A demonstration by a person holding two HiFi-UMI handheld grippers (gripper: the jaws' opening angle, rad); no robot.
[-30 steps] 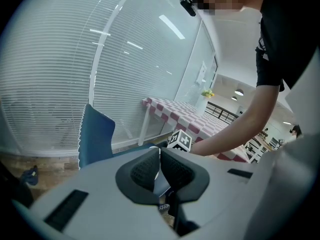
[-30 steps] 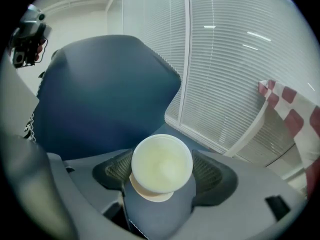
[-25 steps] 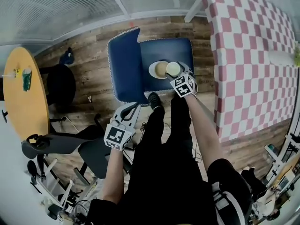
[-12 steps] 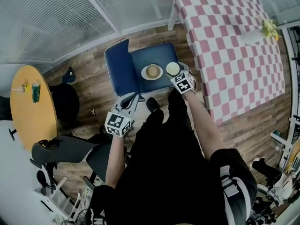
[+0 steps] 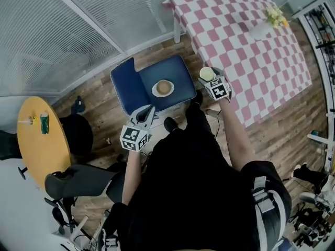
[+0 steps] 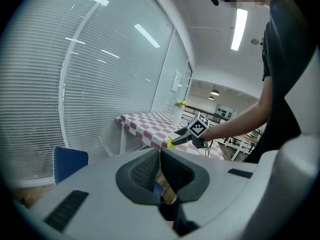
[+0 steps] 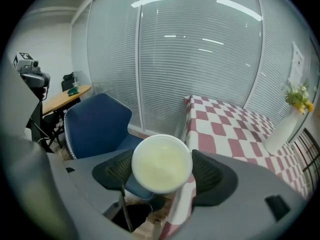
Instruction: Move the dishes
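By the checked table (image 5: 241,30), right gripper (image 7: 162,174) jaws clamp a dish (image 7: 161,161).

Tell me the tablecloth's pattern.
The tablecloth is red-and-white checked; the head view shows it best.

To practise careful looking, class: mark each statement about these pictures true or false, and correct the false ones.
1. The right gripper grips a pale yellow round bowl. True.
2. The left gripper grips a dish too. False: its jaws are together with nothing between them.
3. A white plate bearing a brown round item lies on the blue padded chair. True.
4. The white vase of yellow flowers stands on the round yellow table. False: the vase stands on the table with the red-and-white checked cloth.
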